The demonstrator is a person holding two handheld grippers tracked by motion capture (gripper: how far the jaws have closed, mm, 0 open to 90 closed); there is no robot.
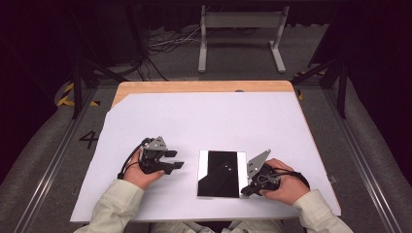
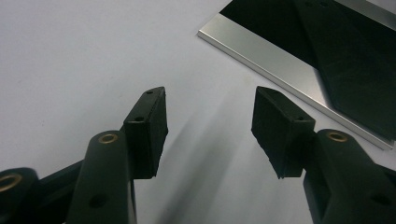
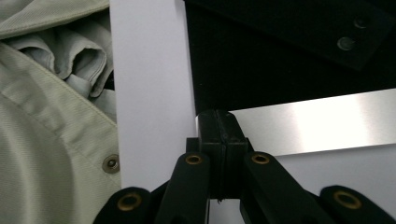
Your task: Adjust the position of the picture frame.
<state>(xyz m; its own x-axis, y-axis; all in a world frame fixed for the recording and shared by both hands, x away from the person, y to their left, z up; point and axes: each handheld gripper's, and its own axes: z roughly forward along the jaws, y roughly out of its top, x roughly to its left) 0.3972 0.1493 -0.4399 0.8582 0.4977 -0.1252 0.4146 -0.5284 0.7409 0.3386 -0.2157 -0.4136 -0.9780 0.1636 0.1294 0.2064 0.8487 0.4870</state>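
From my remote station, the setting reads as a lab test bay rather than a home or office: a wooden table point(image 1: 204, 86) covered by a white sheet point(image 1: 214, 121) stands on grey carpet point(image 1: 39, 160), hemmed in by black curtains point(image 1: 43, 43) and dark frame struts point(image 1: 77, 87). Loose cables point(image 1: 165, 41) trail across the floor near a grey metal stand point(image 1: 240, 22), yellow-black hazard tape point(image 1: 65, 94) marks an edge, and a painted 4 point(image 1: 89, 139) labels the bay.

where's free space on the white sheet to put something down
The far half of the white sheet, beyond the mirror plate, is bare. So is the strip between the left tongs and the plate. It is crowded at the plate's near right corner, by the right tongs.
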